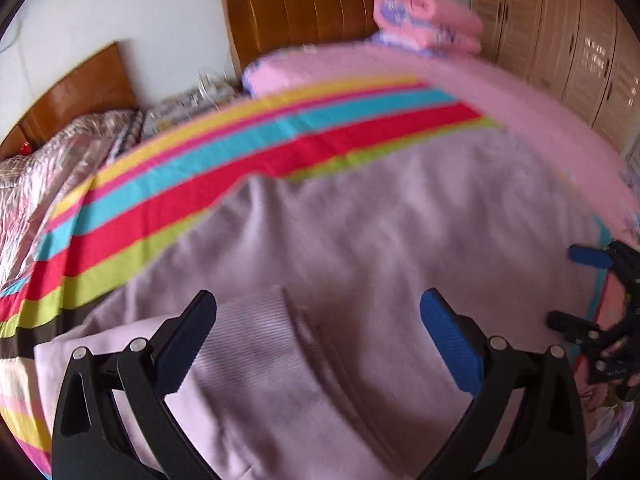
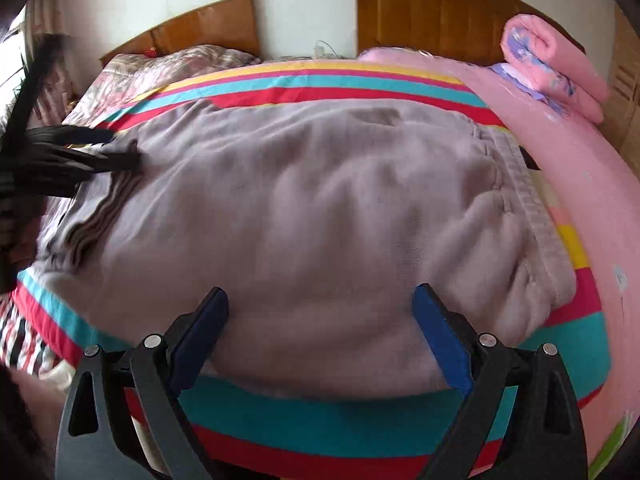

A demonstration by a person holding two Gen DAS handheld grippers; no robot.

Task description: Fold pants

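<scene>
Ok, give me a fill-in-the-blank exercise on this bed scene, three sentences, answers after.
1. The pale lilac fleece pants lie on a ____ bedspread of bright colour bands.
2. The left gripper and the right gripper both have their jaws ____, holding nothing.
3. The rolled blanket by the wooden headboard is mostly ____ in colour.

Missing words: striped; open; pink

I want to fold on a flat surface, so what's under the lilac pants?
The pants lie on a rainbow-striped cover, which shows around them. The part of the cover directly beneath them is hidden.
</scene>
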